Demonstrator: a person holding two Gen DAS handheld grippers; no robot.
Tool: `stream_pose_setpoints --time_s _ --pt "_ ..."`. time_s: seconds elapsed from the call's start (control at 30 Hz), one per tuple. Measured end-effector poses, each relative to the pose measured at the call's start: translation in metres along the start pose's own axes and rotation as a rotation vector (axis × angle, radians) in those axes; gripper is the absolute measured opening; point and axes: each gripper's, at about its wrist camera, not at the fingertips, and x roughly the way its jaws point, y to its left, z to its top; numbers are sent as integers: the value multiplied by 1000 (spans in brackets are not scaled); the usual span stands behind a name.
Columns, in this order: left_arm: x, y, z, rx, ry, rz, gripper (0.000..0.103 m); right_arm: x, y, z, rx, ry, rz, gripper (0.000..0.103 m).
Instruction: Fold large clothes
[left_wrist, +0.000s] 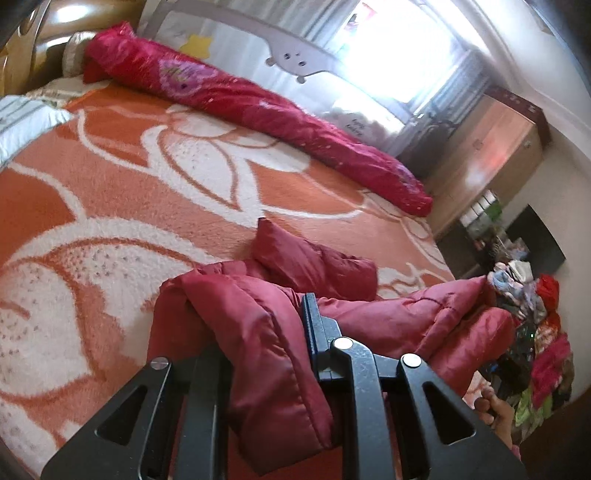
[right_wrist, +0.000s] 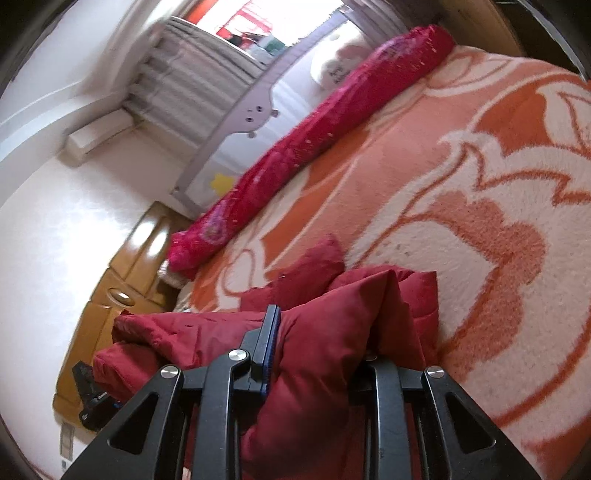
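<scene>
A dark red padded jacket (left_wrist: 388, 317) is held up over the orange and white floral blanket (left_wrist: 110, 206) on the bed. My left gripper (left_wrist: 258, 332) is shut on a thick fold of the jacket; only its right finger (left_wrist: 310, 325) shows, the other is under the fabric. A loose part of the jacket (left_wrist: 310, 258) rests on the blanket beyond. In the right wrist view my right gripper (right_wrist: 321, 332) is shut on another bunched fold of the jacket (right_wrist: 332, 332); its left finger (right_wrist: 267, 343) shows, the right one is covered. The blanket (right_wrist: 461, 184) lies below.
A rolled magenta quilt (left_wrist: 258, 107) (right_wrist: 303, 136) lies along the far edge of the bed by a grey bed rail (left_wrist: 295, 55). A wooden cabinet (left_wrist: 491, 155) and a pile of clothes (left_wrist: 535, 332) are at the right. A wooden headboard (right_wrist: 122, 280) shows at the left.
</scene>
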Motion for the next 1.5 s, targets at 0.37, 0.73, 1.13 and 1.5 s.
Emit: stream_pose_setpoints --time_s 0.37,0.73,1.13,1.5 --pt "82 17 16 -24 57 117 18 69 -37 11 65 10 -125 24" --pt "102 31 15 -57 72 118 19 100 -56 10 96 5 -179 23" --pt "-3 -6 -19 -7 -44 -25 37 108 -59 9 88 -18 -209 23" --pt "77 -80 -68 210 164 39 37 113 -55 14 73 0 -215 27"
